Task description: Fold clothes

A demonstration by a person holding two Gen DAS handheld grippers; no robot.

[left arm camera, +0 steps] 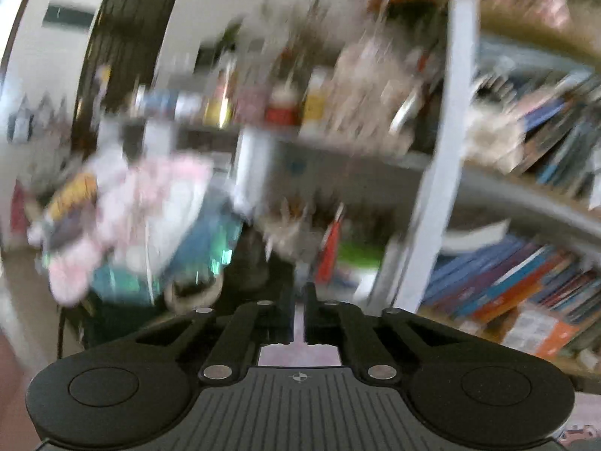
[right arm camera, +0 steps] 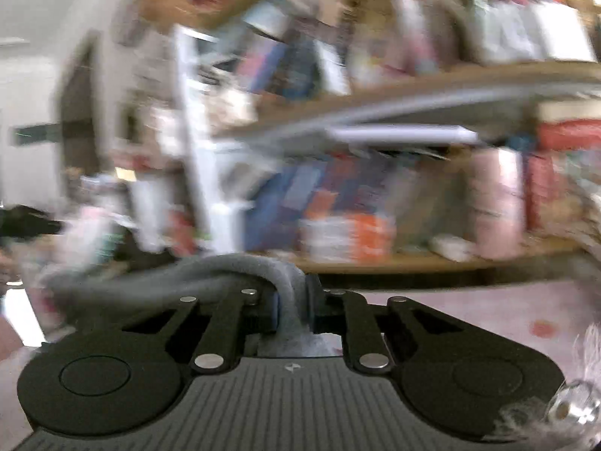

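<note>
Both views are blurred by motion. My right gripper [right arm camera: 295, 300] is shut on a grey garment [right arm camera: 195, 270], whose thick fold runs from between the fingers out to the left. My left gripper [left arm camera: 299, 300] is raised toward the shelves with its fingers nearly together and a thin gap between them; nothing shows between them. A pile of pink, white and teal clothes [left arm camera: 142, 221] lies to the left in the left wrist view.
A bookshelf [left arm camera: 526, 263] full of books and boxes fills the right of the left wrist view and it also fills the right wrist view [right arm camera: 375, 203]. A pinkish patterned surface [right arm camera: 469, 312] lies below the right gripper. A dark doorway [left arm camera: 112, 56] is at the left.
</note>
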